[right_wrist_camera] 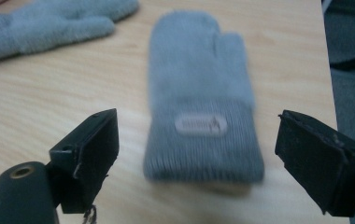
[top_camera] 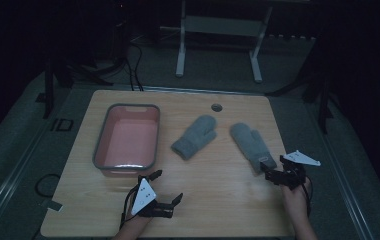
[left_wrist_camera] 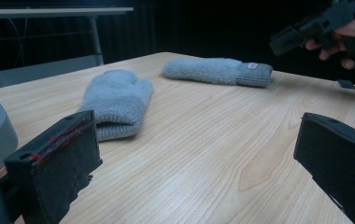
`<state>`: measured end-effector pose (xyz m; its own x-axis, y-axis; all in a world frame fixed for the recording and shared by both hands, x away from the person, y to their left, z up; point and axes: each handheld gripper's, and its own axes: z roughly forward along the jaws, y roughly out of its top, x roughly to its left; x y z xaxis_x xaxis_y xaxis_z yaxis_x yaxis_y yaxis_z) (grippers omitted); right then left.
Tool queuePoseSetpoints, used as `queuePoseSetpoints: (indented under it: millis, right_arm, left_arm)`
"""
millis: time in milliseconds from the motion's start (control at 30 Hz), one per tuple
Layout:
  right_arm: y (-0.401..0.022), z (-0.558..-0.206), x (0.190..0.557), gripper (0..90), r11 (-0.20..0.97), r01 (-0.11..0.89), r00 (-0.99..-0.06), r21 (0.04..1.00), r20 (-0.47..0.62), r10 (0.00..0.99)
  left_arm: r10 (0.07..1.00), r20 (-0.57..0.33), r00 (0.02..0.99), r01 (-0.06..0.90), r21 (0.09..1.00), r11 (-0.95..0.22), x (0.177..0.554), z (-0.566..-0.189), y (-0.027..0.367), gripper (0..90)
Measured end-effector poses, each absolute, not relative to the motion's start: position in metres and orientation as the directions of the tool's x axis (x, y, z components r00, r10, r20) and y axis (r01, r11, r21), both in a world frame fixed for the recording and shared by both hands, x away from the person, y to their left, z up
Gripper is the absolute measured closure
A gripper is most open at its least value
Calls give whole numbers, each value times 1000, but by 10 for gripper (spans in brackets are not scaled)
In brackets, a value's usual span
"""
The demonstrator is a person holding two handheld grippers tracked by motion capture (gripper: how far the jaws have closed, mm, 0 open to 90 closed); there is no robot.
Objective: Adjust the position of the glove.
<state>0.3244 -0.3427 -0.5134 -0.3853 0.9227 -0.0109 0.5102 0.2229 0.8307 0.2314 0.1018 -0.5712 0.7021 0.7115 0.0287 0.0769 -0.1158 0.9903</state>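
Grey mitten with label (top_camera: 252,145) lies flat on the wooden surface (top_camera: 213,200), near its right edge, cuff pointing toward the person and fingertip end pointing away. In the right gripper view the mitten (right_wrist_camera: 199,112) sits centred ahead of the two black jaws, its ribbed cuff nearest the camera and a small pale label on that cuff; the picture is slightly blurred.

Right tongs (top_camera: 269,173) are spread wide, held just at the cuff end of this mitten, with nothing pinched between them. Whether a jaw tip touches the cuff cannot be told.

Second grey mitten (top_camera: 194,136) lies to the left of the first, apart from it, thumb toward the far side, angled with its cuff toward the near left. In the left gripper view both mittens (left_wrist_camera: 117,100) (left_wrist_camera: 217,71) rest on the surface ahead.

Left tongs (top_camera: 167,186) are spread, empty, held low over the near part of the surface, just in front of the tub.

Grey-rimmed tub with pink interior (top_camera: 100,145) stands at the left of the surface, well apart from the labelled mitten.
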Motion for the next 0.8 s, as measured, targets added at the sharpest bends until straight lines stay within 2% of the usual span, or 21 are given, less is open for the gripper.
queuePoseSetpoints:
  millis: [167,267,533,800]
  right_arm:
    - [-325,-500,339,132,228,496,-424,838,5,905]
    - [-309,-492,350,137,221,498,-405,838,0,914]
    - [-268,-476,374,134,252,449,-489,857,-1,872]
    - [-231,-474,398,137,295,447,-563,845,10,826]
  left_arm:
    - [712,20,702,86,990,-112,232,-571,103,6]
    - [712,17,702,89,990,-111,232,-571,103,6]
    - [710,18,704,88,990,-112,232,-571,102,6]
    - [711,22,703,86,990,-116,231,-571,102,6]
